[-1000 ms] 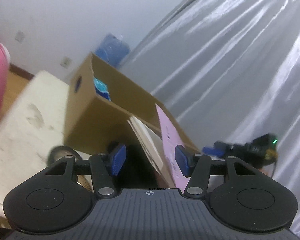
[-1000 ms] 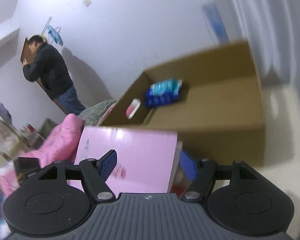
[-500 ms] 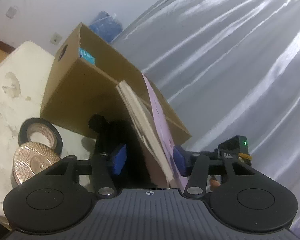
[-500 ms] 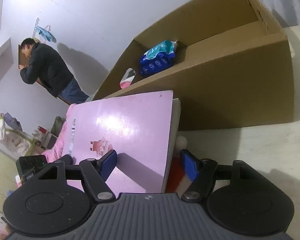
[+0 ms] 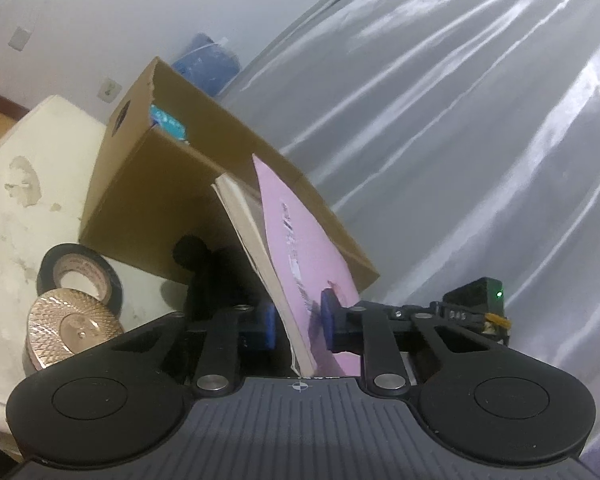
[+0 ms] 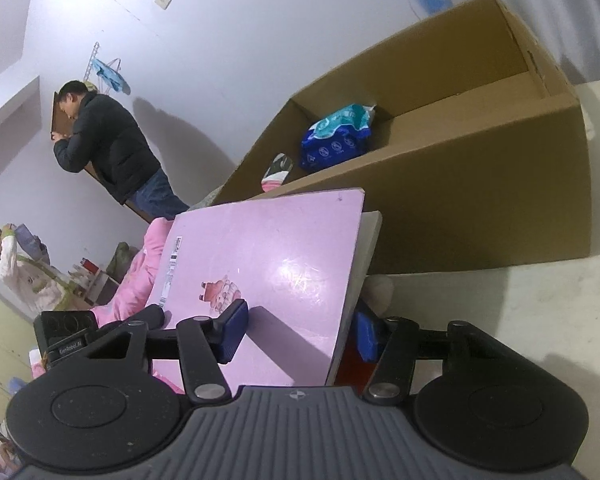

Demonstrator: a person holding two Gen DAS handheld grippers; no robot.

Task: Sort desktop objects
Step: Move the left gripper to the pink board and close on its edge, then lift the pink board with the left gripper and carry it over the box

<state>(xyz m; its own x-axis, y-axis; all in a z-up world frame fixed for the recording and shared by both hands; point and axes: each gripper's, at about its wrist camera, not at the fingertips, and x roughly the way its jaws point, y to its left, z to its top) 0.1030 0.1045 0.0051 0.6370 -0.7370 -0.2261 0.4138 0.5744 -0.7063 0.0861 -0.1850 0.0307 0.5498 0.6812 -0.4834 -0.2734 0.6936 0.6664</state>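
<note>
A pink-covered book (image 5: 300,240) stands tilted on edge in front of an open cardboard box (image 5: 148,184). My left gripper (image 5: 296,320) is shut on the book's near edge. My right gripper (image 6: 300,332) is also closed around the same book (image 6: 268,264), one pad on the pink cover and one behind the pages. In the right wrist view the box (image 6: 480,200) holds a blue-and-teal packet (image 6: 336,136) and a small pink-and-white item (image 6: 276,168).
A roll of black tape (image 5: 80,276) and a shiny metal-topped tin (image 5: 74,324) sit on the white table (image 5: 16,208) to the left. A silvery curtain (image 5: 460,120) hangs on the right. Two people (image 6: 108,144) stand in the room behind.
Both grippers have closed from wide open onto the pink book. The book has been raised and tilted more upright in front of the box.
</note>
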